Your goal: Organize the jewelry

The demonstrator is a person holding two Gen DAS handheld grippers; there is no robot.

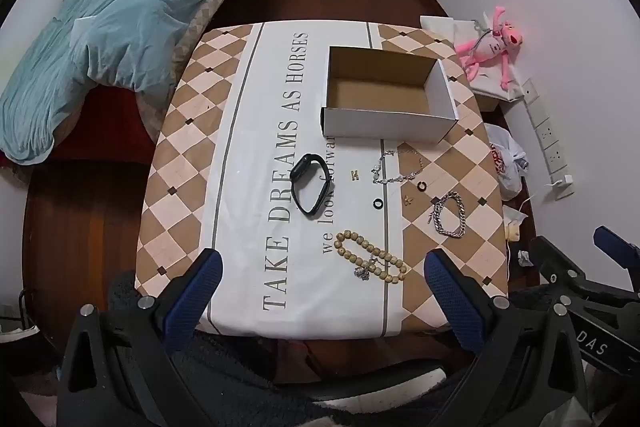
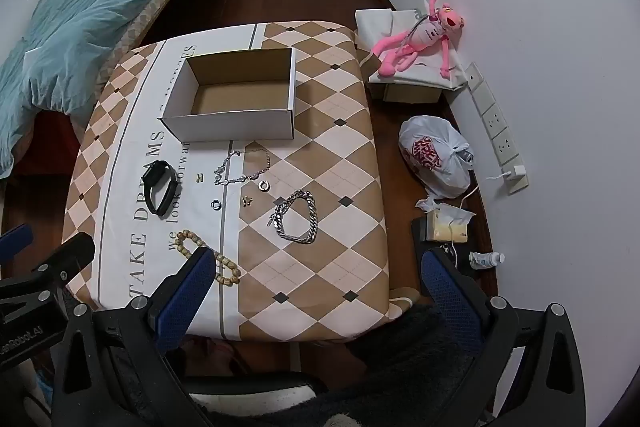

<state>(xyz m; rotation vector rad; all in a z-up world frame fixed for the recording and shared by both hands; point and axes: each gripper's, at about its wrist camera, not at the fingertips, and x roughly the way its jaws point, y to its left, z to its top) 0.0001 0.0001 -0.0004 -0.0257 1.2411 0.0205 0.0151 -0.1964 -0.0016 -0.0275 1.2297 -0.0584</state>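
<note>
Jewelry lies loose on the counter (image 1: 248,131) in front of an open cardboard box (image 1: 384,95) with nothing in it: a black watch (image 1: 310,183), a thin silver chain (image 1: 394,167), a chunky silver bracelet (image 2: 296,219), a string of tan beads (image 1: 370,261) with a small silver charm, two small rings and two tiny gold pieces. Both tools, left (image 1: 320,279) and right (image 2: 316,279), hang above the near edge, fingers spread wide, holding nothing.
</note>
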